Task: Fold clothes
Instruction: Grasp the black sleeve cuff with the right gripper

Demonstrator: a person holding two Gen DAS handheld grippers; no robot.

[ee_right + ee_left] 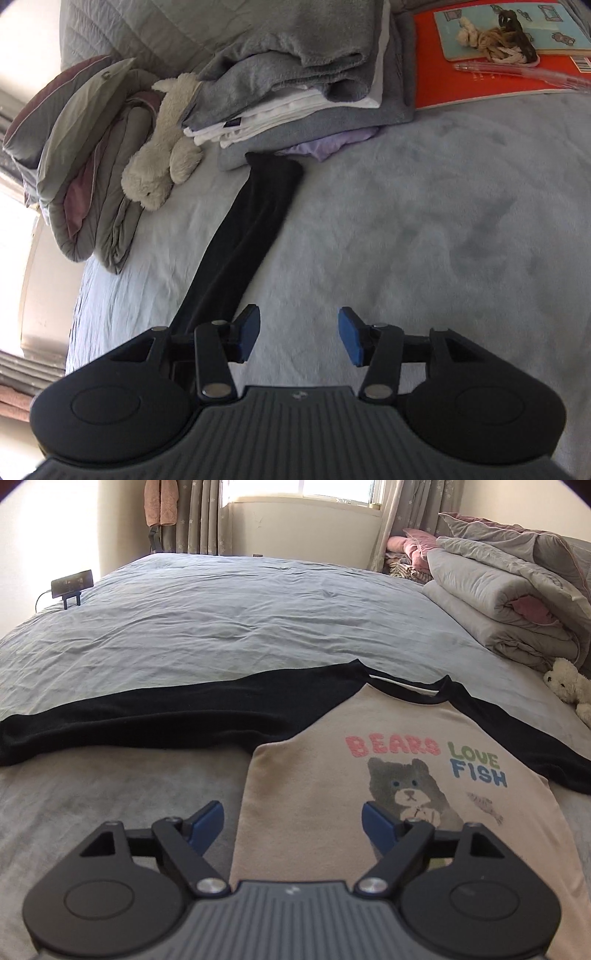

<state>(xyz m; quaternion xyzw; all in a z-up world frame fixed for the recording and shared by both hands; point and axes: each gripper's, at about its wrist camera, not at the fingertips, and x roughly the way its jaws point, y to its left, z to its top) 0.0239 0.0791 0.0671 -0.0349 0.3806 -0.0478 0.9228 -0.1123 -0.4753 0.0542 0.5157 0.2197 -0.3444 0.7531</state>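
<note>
A beige long-sleeved shirt [314,812] with black sleeves and a bear print lies flat on the bed, face up. Its left black sleeve [147,716] stretches out to the left. My left gripper [293,825] hovers open just above the shirt's left side edge, nothing between its blue pads. In the right wrist view the other black sleeve [251,225] runs away toward a pile of folded laundry. My right gripper [299,336] is open over the bed, the sleeve passing under its left finger [247,332].
A rolled grey quilt [509,602] and a white plush toy [569,683] sit at the bed's right. A phone on a stand [72,581] is at the far left. Folded towels [295,92], a plush [162,155] and an orange book [480,55] lie ahead of the right gripper.
</note>
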